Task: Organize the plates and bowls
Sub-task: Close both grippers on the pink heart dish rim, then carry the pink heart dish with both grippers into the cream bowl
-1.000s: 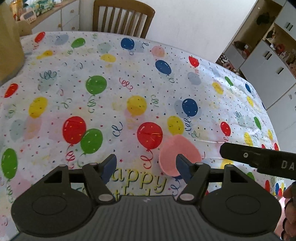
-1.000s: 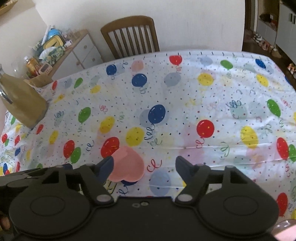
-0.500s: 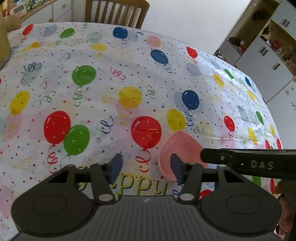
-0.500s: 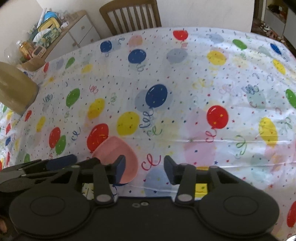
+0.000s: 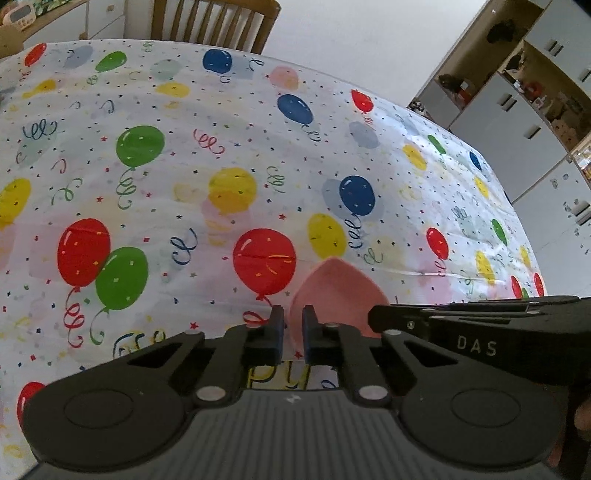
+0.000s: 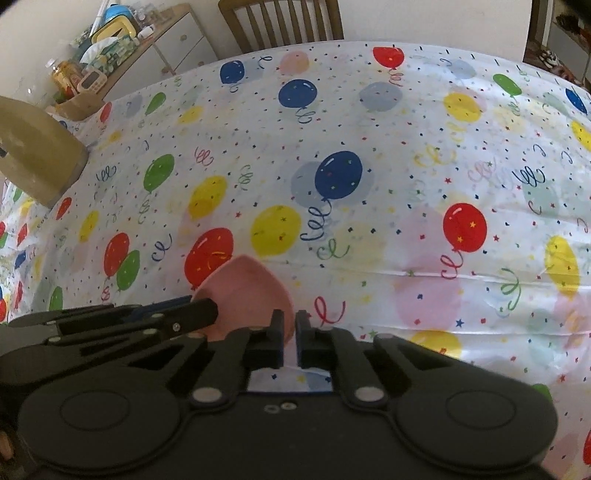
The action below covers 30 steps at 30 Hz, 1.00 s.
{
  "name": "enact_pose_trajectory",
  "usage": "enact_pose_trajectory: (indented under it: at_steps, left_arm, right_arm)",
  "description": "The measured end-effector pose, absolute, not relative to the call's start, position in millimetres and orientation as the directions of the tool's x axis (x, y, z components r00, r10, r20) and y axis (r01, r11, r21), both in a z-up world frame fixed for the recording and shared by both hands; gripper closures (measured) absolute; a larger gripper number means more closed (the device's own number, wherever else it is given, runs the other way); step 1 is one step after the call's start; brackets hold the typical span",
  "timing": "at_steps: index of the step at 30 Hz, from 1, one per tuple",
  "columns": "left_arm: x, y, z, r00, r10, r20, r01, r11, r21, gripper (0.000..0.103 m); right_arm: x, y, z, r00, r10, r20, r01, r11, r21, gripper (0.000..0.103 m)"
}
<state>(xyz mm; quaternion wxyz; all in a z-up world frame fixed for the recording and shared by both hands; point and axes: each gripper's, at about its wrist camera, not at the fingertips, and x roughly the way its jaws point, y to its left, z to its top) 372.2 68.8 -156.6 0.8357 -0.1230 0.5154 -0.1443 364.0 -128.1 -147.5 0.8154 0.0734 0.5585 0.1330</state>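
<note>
A pink bowl (image 5: 334,291) sits near the front of the table on the balloon-print cloth, and also shows in the right wrist view (image 6: 245,291). My left gripper (image 5: 293,321) is shut on the bowl's left rim. My right gripper (image 6: 290,323) is shut on the bowl's right rim. Each gripper shows side-on in the other's view: the right one (image 5: 480,328) and the left one (image 6: 129,317). The near part of the bowl is hidden behind the gripper bodies.
The table (image 6: 369,122) is covered by a balloon-print cloth. A tan upright object (image 6: 33,155) stands at its far left. A wooden chair (image 6: 280,22) stands behind the table, a cluttered sideboard (image 6: 122,48) at back left, white cupboards (image 5: 517,122) to the right.
Both grippers went from wide open to shut, each closing on one side of the pink bowl's rim. Both moved in closer to the bowl.
</note>
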Motion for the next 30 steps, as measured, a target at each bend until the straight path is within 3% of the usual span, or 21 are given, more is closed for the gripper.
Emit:
enact_pose_trajectory:
  at_steps: [10,30]
  left_arm:
    - [366,66,-145,0.418,-0.384,-0.823,0.113,0.921,-0.373,0.096]
    - [269,29,-51,0.482,-0.370,-0.794,0.160,0.928,-0.335,0.096]
  right_arm:
    - [351,-129,-130,0.371,0.265,-0.890,-0.130,0.964,0.233,0.100]
    - [257,-172,-46,0.452,0.306,-0.838,-0.133,0.952,0.276,0.100]
